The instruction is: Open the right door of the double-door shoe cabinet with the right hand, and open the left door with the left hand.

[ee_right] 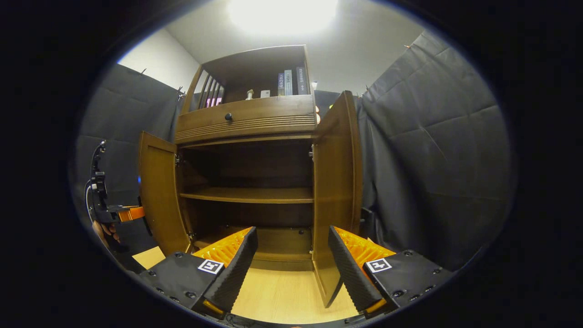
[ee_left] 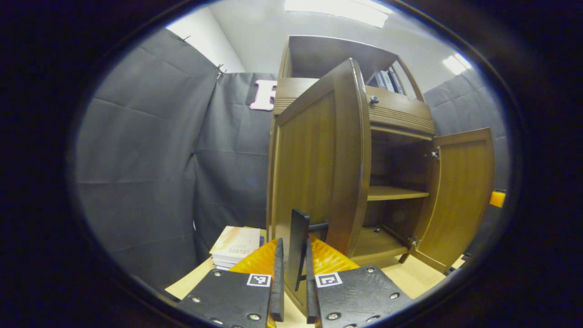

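Observation:
The brown wooden shoe cabinet (ee_right: 248, 120) stands with both doors swung open. In the left gripper view, the left door (ee_left: 314, 168) is seen almost edge on, and my left gripper (ee_left: 294, 244) is shut on its black handle (ee_left: 298, 237). The right door (ee_left: 464, 200) hangs open beyond it. In the right gripper view, my right gripper (ee_right: 291, 269) is open and low in front of the cabinet. The right door (ee_right: 334, 191) stands just inside its right finger, not gripped. The left door (ee_right: 159, 196) is open at the left, with the left gripper (ee_right: 111, 210) and a hand beside it.
Inside, a middle shelf (ee_right: 248, 195) and the bottom board are bare. A drawer with a dark knob (ee_right: 228, 117) sits above the doors, books (ee_right: 289, 82) on top. A stack of books (ee_left: 234, 248) lies on the light wooden table (ee_right: 282, 296). Black cloth walls close both sides.

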`<state>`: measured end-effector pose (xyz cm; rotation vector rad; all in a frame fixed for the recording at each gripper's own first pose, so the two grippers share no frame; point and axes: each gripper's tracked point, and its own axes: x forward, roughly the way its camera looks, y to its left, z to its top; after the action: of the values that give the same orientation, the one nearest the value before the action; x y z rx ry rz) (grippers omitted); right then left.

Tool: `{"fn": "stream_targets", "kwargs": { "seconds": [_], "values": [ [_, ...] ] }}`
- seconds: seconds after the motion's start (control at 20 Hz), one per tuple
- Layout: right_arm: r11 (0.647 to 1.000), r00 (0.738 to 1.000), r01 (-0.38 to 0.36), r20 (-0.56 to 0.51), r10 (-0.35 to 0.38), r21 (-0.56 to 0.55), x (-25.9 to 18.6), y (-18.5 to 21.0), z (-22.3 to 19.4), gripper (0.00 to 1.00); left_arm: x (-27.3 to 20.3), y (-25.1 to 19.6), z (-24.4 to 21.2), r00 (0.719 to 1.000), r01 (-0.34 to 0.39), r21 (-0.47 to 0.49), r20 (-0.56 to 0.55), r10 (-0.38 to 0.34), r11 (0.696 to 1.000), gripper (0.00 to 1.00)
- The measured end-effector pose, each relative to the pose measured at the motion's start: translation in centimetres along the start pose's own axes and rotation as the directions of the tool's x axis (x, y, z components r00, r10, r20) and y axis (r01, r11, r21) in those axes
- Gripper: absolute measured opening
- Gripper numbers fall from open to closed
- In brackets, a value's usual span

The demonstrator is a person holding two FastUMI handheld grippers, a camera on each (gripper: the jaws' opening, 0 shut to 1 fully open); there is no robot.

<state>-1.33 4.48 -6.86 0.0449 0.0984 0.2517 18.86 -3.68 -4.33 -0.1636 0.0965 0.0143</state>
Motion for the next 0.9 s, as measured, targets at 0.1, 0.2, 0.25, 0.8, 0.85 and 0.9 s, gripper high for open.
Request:
{"fn": "stream_targets", "kwargs": {
  "seconds": [0.1,0.2,0.25,0.8,0.85,0.9],
  "values": [
    [1.0,1.0,-0.012,0.001,0.012,-0.003,0.3,1.0,0.0,0.98,0.0,0.0,-0.1,1.0,-0.007,0.004,0.005,0.007,1.0,0.2],
    [1.0,1.0,-0.023,0.004,0.023,-0.006,0.7,2.1,0.1,0.97,-0.2,0.8,0.3,0.999,-0.04,0.019,0.024,0.039,0.999,0.13],
    [1.0,1.0,-0.028,0.005,0.028,-0.006,0.9,2.5,0.1,0.92,0.2,1.5,0.2,0.997,-0.069,0.031,0.026,0.069,0.997,0.1],
    [0.998,0.998,-0.055,0.009,0.055,0.019,2.0,6.4,-0.4,0.98,-0.4,1.9,0.3,0.987,-0.162,0.088,0.028,0.16,0.983,0.09],
    [0.998,0.998,-0.059,0.011,0.059,0.022,1.8,6.5,-0.3,0.97,-0.4,1.6,0.4,0.987,-0.16,0.077,0.031,0.158,0.984,0.07],
    [0.998,0.998,-0.058,0.016,0.058,0.017,1.6,6.2,-0.2,0.97,-0.4,1.7,0.4,0.987,-0.157,0.066,0.037,0.154,0.985,0.1]
  ]
}}
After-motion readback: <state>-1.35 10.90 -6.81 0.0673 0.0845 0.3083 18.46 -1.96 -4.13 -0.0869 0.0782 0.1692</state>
